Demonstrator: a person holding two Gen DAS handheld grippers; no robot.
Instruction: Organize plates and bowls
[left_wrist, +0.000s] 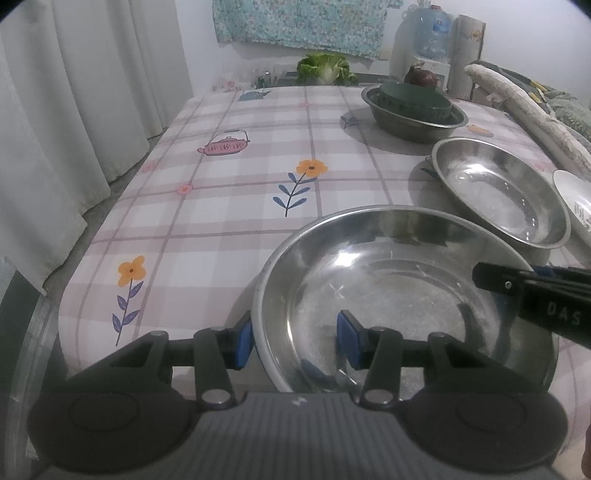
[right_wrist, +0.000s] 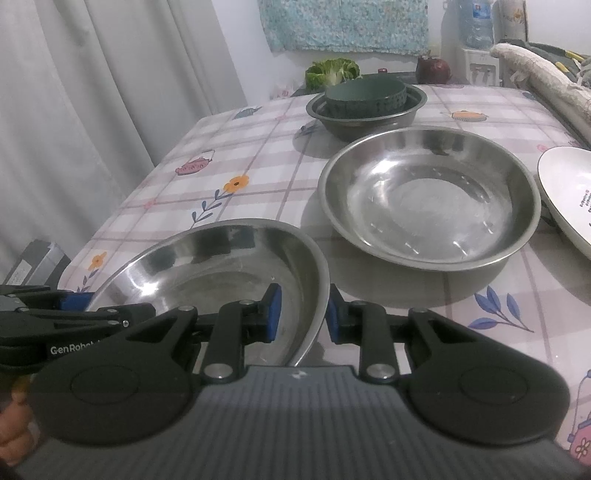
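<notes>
Right wrist view, both hand-held grippers (right_wrist: 301, 314) straddling near steel bowl (right_wrist: 221, 266) rim, unclamped, second steel bowl (right_wrist: 428, 195) beyond.

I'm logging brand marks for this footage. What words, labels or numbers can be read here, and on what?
"DAS": on the right tool, seen from the left wrist.
"GenRobot": on the left tool, end cut off.
White plate: dark print, too small to read.
Water bottle: blue label, blurred.

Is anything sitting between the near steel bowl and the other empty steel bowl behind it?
Nothing visible: only bare tablecloth separates the near steel bowl from the empty steel bowl.
</notes>
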